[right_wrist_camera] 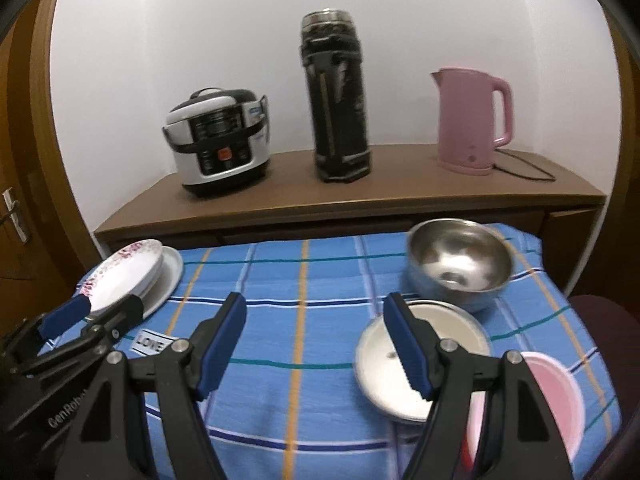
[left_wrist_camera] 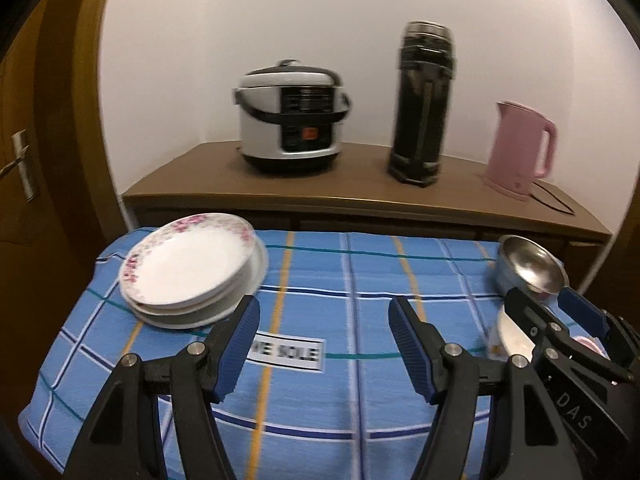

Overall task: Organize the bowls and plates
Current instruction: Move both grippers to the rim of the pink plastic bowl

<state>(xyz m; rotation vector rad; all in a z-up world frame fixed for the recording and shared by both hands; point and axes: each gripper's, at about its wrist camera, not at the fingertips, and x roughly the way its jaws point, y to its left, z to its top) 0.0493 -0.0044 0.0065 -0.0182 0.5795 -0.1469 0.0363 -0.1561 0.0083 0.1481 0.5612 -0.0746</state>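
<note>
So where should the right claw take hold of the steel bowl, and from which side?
Grip the near rim of the steel bowl, one finger inside and one outside, coming from above. It stands upright and empty, with a thin wall. The right claw is open and the white bowl lies just in front.

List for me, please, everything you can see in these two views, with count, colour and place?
plates: a stack, exact count unclear; top one white with pink floral rim; left side of the cloth.
steel bowl: one, silver, far right of the cloth.
white bowl: one, white, in front of the steel bowl.
pink bowl: one, pink, near right corner.
tablecloth: one, blue plaid, covering the table.
rice cooker: one, silver and black, left on the sideboard.
thermos: one, black, middle of the sideboard.
kettle: one, pink, right on the sideboard.
sideboard: one, brown, against the wall.
left gripper: black, blue fingers, open.
right gripper: black, blue fingers, open.
</note>
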